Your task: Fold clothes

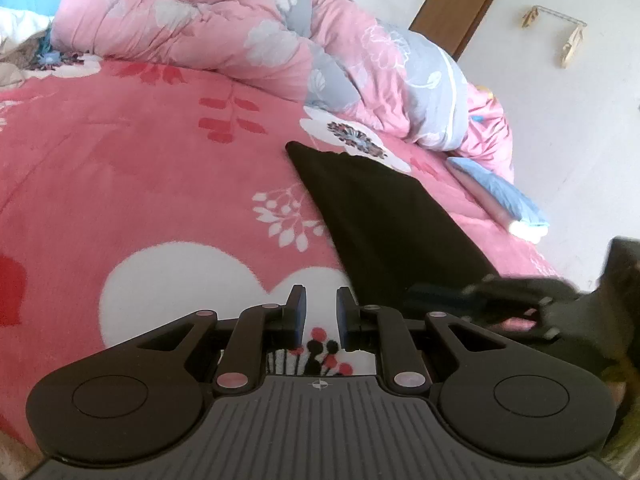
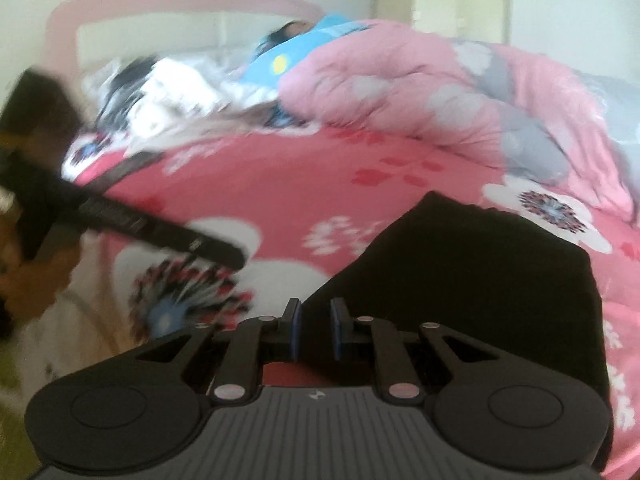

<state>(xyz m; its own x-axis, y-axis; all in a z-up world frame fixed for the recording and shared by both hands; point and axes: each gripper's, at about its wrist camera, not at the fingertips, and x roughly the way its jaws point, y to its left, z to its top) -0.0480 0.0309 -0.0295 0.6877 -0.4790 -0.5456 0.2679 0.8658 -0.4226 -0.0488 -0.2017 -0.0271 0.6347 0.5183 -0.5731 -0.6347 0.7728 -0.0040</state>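
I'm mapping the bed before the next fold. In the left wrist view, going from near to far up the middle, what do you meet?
left gripper → black garment lying on the pink floral bedspread → rumpled pink quilt → white wall.

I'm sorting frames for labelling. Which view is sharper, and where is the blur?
Left wrist view: mostly sharp, black garment crisp on the bedspread, only the right claw entering is smeared. Right wrist view: motion-blurred throughout, worst at left. Both bend at the edges.
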